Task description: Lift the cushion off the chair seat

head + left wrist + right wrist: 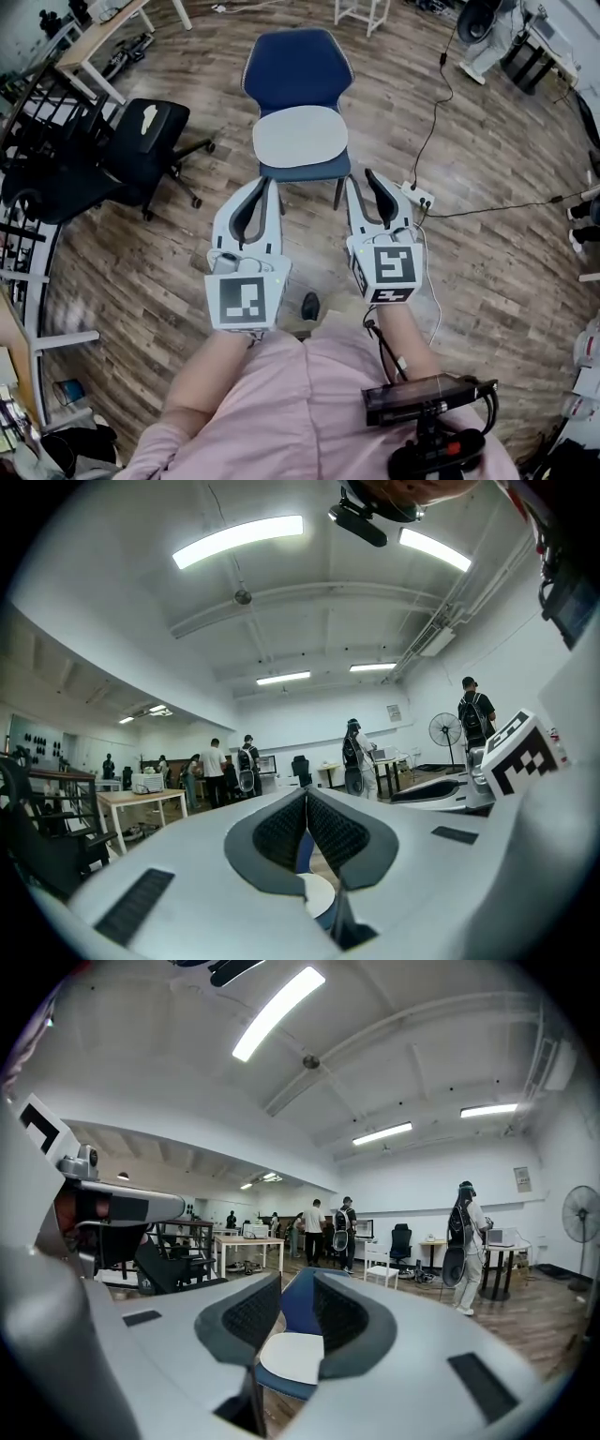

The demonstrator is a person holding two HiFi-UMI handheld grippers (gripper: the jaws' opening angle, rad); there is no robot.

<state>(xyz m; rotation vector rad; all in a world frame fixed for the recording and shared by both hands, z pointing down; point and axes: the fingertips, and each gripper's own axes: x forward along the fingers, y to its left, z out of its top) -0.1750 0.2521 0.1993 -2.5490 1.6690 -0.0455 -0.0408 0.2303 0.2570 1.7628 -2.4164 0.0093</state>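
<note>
A white cushion [300, 136] lay flat on the seat of a blue chair [298, 67], ahead of both grippers and untouched. The left gripper [266, 185] was closed at its tips and empty. The right gripper [360, 178] was open and empty. The lift would likely go best with the left gripper opened, opposite edges pinched, and the cushion raised level.

I am standing on a wood-plank floor [497, 281]; a black office chair [141, 141] is sitting at my left, and ceiling strip lights [239, 538] are glowing over white walls [319, 719].

Pink shirt [291, 403]; white left tongs [269, 185] and right tongs [361, 176], black-padded, square-marked.
</note>
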